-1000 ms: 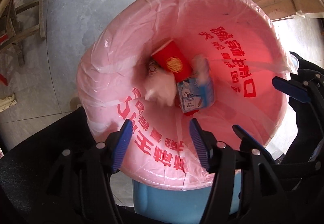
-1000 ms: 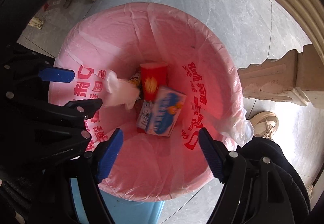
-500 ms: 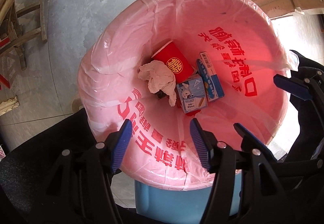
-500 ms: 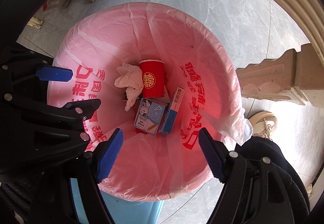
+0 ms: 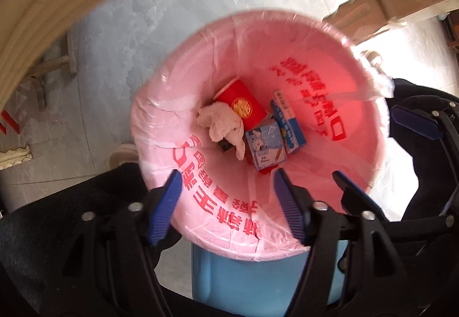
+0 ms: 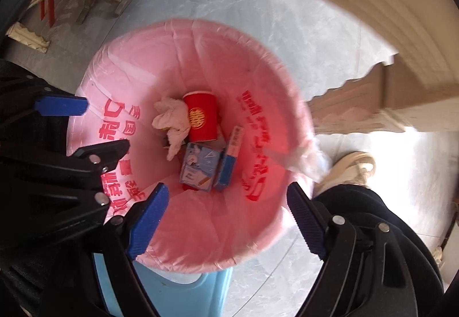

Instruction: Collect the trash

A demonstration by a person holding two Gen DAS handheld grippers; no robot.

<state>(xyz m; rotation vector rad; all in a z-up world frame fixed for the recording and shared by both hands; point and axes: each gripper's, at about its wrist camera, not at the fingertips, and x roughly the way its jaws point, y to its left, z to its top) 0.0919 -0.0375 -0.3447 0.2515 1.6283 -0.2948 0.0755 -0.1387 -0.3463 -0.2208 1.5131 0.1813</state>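
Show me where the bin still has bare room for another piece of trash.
Free liner lies between the boxes and the near rim, and on the far wall beyond the red cup. The middle is crowded: cup, tissue, cartoon box and blue box bunch together.

Daylight was bright, blowing the floor [image 5: 401, 38] white at the right of both views. Red glare glowed on the liner [image 5: 330, 81]. Motion blur softened everything; fisheye bending curved the dark, vignetted edges.
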